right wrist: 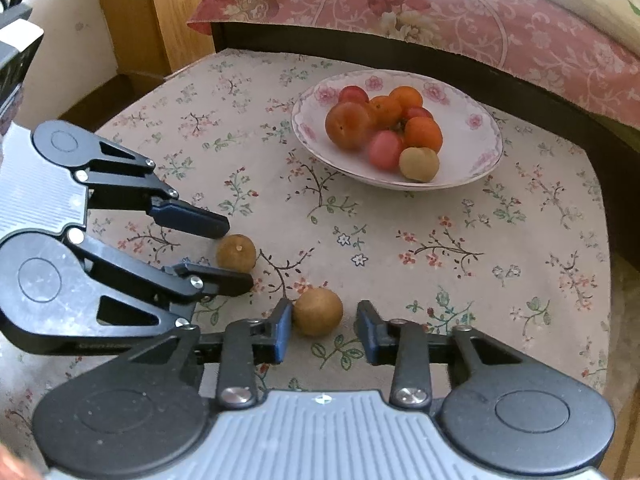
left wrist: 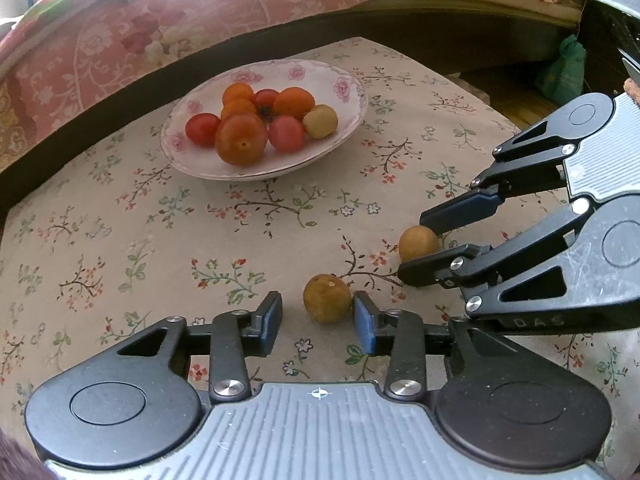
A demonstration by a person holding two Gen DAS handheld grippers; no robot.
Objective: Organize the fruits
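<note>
Two small brown round fruits lie on the floral tablecloth. One brown fruit [left wrist: 328, 298] [right wrist: 236, 252] sits between the fingers of my open left gripper [left wrist: 316, 312] [right wrist: 234, 256], close against the right finger. The other brown fruit [left wrist: 418, 242] [right wrist: 318, 312] sits between the fingers of my open right gripper [right wrist: 324, 316] [left wrist: 416, 246], near its left finger. The two grippers stand close together, pointing at an angle to each other. Farther back stands a white bowl with pink flowers [left wrist: 348, 80] [right wrist: 480, 120], holding several orange, red and one pale yellow fruit.
The small table [left wrist: 100, 240] [right wrist: 520, 240] ends close behind the bowl at a dark bed frame [left wrist: 100, 108] with a pink floral blanket [right wrist: 440, 12]. A wooden cabinet [right wrist: 168, 8] stands at the left in the right wrist view. A green bag [left wrist: 560, 72] lies past the table's right side.
</note>
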